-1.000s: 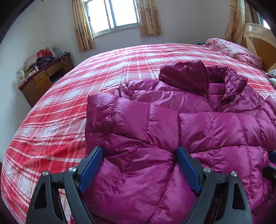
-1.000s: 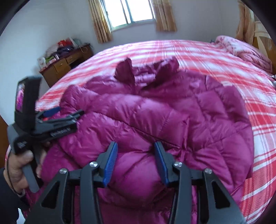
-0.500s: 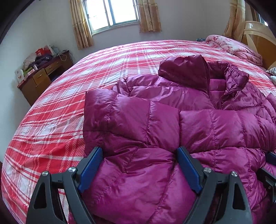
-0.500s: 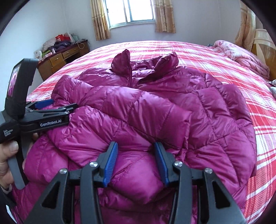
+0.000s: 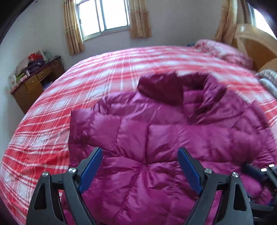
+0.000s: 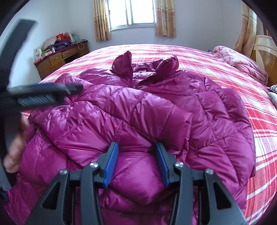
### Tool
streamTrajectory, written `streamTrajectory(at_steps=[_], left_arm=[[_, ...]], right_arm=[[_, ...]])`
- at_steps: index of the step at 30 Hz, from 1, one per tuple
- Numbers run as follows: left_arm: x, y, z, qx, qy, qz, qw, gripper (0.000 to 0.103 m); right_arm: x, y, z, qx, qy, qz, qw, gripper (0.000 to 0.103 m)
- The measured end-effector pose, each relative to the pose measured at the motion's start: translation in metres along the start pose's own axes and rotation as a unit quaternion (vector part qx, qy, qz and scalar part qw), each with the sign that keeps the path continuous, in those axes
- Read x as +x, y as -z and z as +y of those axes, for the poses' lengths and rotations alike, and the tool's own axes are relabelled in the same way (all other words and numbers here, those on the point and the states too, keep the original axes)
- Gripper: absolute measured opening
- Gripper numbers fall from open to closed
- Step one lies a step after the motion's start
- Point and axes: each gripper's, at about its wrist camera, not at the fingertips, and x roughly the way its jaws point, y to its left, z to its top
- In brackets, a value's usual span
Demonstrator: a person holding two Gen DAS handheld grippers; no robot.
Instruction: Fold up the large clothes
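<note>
My right tongs (image 6: 136, 161) sit nearest, their blue-padded black jaws about half apart with a puffy fold of the shiny magenta quilted down jacket (image 6: 138, 121) bulging up between them; the pads press into that fold on both sides, so I have hold of the jacket's near hem. My left tongs (image 5: 139, 170) stand wide apart over the same jacket (image 5: 155, 138), hanging above the quilting with the fabric running beneath and between the pads, and neither pad pinches it. In the right view those left tongs (image 6: 52, 90) show blurred at the left edge, with my hand (image 6: 13, 152) wrapped round the handle.

The jacket lies spread on the red-and-white plaid bedsheet (image 6: 216, 60), toward the near side of the bed. One sleeve is folded across the chest, its cuff ending just beyond my right tongs. The collar (image 6: 145, 69) stands rumpled at the jacket's far end.

Farther on, a pink floral quilt (image 6: 242, 62) is bunched at the right by the pale wooden headboard (image 6: 264, 46). A brown wooden desk (image 6: 57, 60) piled with clutter stands against the far left wall, and a curtained window (image 6: 133, 13) tops the back wall.
</note>
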Motion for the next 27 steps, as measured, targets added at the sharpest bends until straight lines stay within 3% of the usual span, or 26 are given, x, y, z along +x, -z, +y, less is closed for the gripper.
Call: streamTrajectory(at_steps=[2,6,16,19,27], left_arm=[[0.015,0.006,0.005,-0.008,0.000,0.026,0.9996,0.088],[0.024,0.011,0.014,-0.024,0.024,0.039,0.9987,0.091],[0.031,0.013,0.012,-0.024,0.022,0.034,0.9989,0.093],[0.031,0.015,0.013,-0.025,0.023,0.033,0.9989,0.093],[0.029,0.016,0.014,-0.026,0.023,0.032,0.9989,0.093]], right_arm=[[0.000,0.000,0.000,0.001,-0.001,-0.001,1.000,0.048],[0.000,0.001,0.000,-0.002,0.001,-0.002,1.000,0.048],[-0.019,-0.014,-0.001,0.010,-0.010,-0.012,1.000,0.050],[-0.024,-0.026,0.002,0.005,-0.009,-0.021,1.000,0.056],[0.011,-0.030,-0.001,-0.006,0.012,0.019,1.000,0.059]])
